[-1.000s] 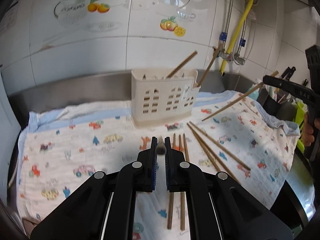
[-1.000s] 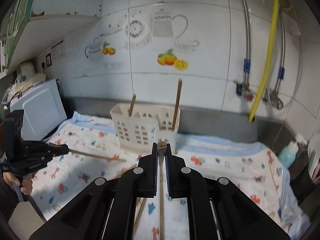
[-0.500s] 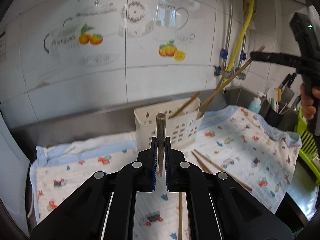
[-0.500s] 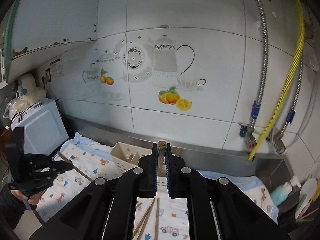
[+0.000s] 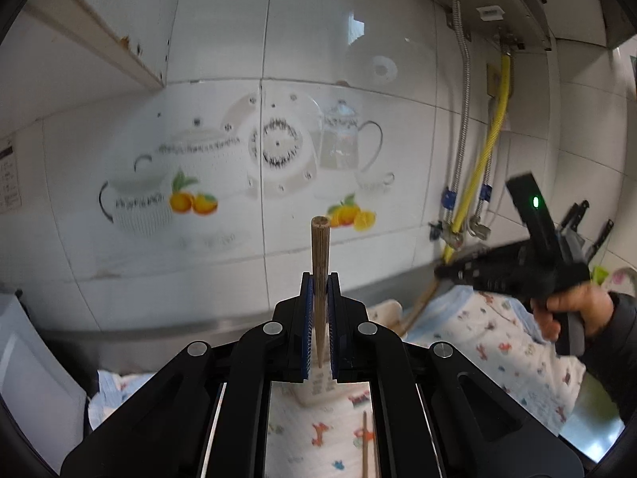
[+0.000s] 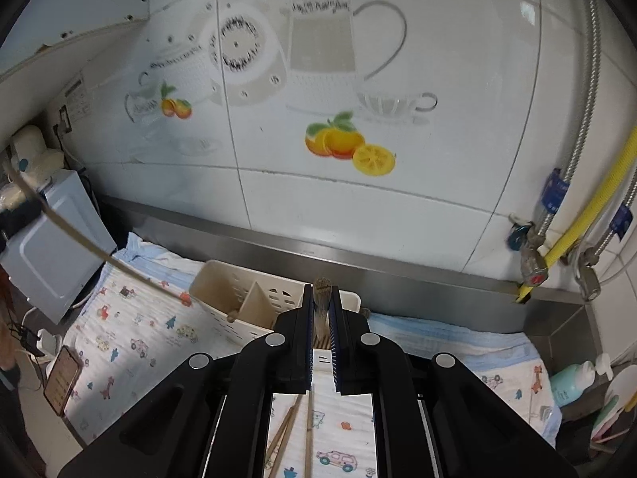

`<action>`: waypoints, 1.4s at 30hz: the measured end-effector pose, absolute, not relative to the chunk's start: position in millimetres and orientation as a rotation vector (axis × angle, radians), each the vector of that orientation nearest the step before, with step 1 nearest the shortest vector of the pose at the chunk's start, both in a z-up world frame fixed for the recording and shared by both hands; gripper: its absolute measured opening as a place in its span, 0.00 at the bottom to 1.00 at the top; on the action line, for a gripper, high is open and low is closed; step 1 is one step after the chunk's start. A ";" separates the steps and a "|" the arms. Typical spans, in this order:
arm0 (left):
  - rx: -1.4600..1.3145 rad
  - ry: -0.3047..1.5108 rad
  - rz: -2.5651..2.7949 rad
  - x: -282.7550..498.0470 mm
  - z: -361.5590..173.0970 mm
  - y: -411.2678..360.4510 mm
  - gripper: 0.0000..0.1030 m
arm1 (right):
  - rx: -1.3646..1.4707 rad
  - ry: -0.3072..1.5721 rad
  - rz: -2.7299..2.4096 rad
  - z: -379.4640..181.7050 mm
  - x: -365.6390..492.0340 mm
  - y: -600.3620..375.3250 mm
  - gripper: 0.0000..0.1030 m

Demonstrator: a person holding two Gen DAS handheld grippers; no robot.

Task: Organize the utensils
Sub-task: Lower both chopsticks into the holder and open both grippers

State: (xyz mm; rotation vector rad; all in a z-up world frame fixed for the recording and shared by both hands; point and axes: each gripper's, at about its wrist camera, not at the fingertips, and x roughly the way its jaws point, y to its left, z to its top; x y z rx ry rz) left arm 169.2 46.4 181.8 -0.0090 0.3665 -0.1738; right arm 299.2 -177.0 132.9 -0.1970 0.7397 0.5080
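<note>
Chopsticks pinched in both tools: left gripper (image 5: 318,314) closed on one chopstick (image 5: 319,263), right gripper (image 6: 321,318) on another (image 6: 321,296). Holder (image 6: 254,298) sits far-centre on the cloth (image 6: 131,342). My worry: both tips reach it together, collide or tip it.

Holder (image 6: 254,306) sat on the cloth (image 6: 131,338) at the back of the bench, against the wall (image 6: 358,207) — microwave (image 6: 55,247) to its left, bottle (image 6: 571,382) far right. Loose chopsticks (image 6: 294,430) lay on the cloth in front of the holder — phone (image 6: 61,378) at the cloth's left edge.
</note>
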 end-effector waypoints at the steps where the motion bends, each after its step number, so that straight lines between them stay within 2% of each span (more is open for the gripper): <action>1: -0.015 0.371 -0.175 175.3 183.1 46.6 0.06 | -0.203 0.749 0.506 129.3 302.6 -175.4 0.07; 21: -0.033 0.578 -0.137 264.4 122.4 38.1 0.06 | -0.192 0.708 0.516 121.3 304.7 -177.0 0.08; 24: -0.049 0.599 -0.139 269.1 115.1 39.8 0.06 | -0.185 0.679 0.515 126.3 297.3 -180.7 0.14; 28: -0.076 0.619 -0.142 274.6 106.9 43.6 0.06 | -0.178 0.638 0.522 132.1 281.4 -187.5 0.16; 30: -0.080 0.622 -0.140 275.1 104.3 44.4 0.06 | -0.178 0.611 0.520 133.5 269.4 -192.3 0.21; 42: -0.069 0.601 -0.138 272.1 106.4 39.2 0.08 | -0.140 0.547 0.529 115.8 205.7 -221.4 0.27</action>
